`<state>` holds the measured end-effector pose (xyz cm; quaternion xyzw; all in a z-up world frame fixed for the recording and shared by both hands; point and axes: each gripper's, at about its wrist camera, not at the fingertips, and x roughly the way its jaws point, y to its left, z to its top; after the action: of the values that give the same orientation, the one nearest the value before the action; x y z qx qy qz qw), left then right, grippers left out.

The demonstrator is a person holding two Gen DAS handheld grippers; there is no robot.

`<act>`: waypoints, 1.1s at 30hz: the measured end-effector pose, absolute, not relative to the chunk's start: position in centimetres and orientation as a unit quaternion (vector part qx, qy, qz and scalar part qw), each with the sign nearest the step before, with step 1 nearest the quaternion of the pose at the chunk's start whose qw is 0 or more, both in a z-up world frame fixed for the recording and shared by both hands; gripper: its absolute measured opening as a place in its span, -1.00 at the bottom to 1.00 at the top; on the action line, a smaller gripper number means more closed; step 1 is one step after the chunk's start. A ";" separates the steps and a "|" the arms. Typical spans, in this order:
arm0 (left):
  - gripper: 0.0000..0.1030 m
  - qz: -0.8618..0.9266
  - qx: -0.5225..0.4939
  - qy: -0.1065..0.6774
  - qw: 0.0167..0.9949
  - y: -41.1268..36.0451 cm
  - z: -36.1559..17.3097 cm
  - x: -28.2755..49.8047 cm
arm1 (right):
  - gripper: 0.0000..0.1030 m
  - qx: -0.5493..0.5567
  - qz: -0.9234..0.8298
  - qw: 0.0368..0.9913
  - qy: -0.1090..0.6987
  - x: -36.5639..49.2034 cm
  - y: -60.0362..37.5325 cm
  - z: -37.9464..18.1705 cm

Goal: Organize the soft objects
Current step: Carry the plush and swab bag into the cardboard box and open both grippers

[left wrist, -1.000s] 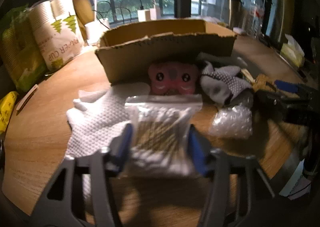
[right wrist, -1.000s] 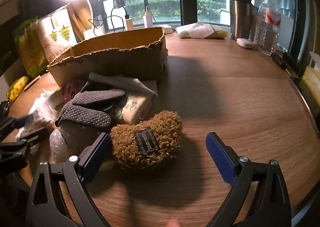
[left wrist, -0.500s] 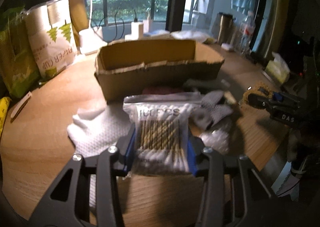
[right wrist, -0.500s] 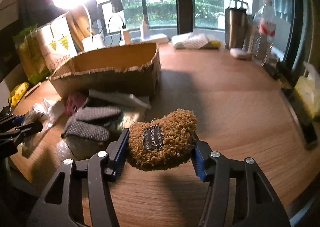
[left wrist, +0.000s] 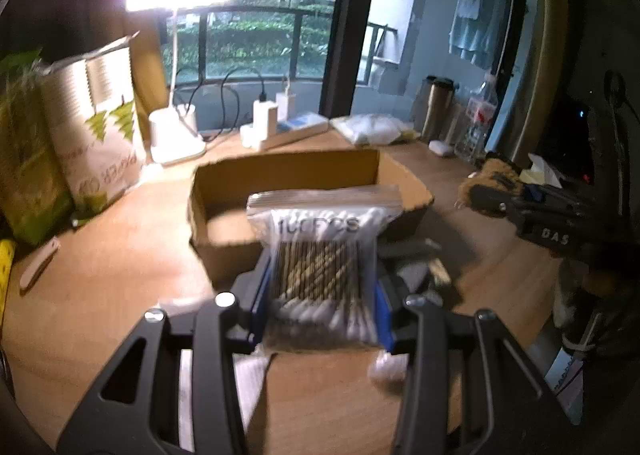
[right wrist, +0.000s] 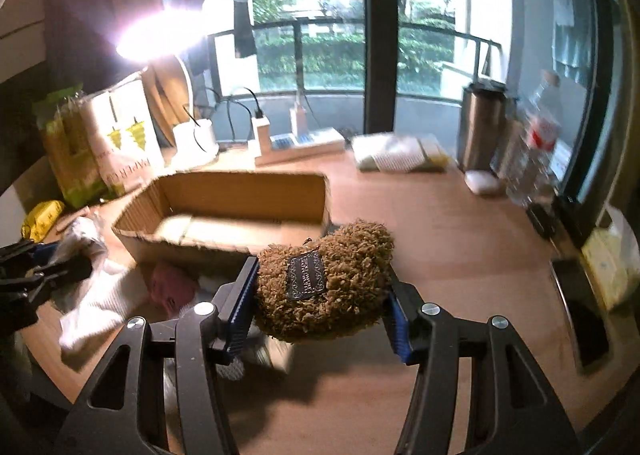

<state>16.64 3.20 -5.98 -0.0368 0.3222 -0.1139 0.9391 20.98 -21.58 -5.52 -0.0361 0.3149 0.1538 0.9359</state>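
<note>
Both grippers loaded near the box

While the left gripper (left wrist: 322, 307) has its fingers (left wrist: 260, 303) clamped on a bag of cotton swabs (left wrist: 322, 255) just before the cardboard box (left wrist: 288, 191), the right gripper (right wrist: 320, 307) squeezes a fuzzy brown pouch (right wrist: 324, 287) at the box's near right corner, above the surface (right wrist: 460, 255).
</note>
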 end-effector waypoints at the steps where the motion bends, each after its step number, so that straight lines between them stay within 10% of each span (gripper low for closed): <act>1: -0.15 -0.116 -0.037 0.319 0.940 3.2 -5.7 17.1 | 0.14 -0.037 0.158 0.936 0.313 21.3 -21.3 -5.3; 33: 0.07 -0.098 -0.063 0.354 0.928 1.4 -7.8 28.6 | 0.23 -0.033 0.235 0.910 0.339 31.3 -16.6 -6.8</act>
<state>28.55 1.39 -7.82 -0.0627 0.3543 -0.0976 0.9279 31.32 -16.62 -6.84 -0.0333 0.3385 0.2355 0.9104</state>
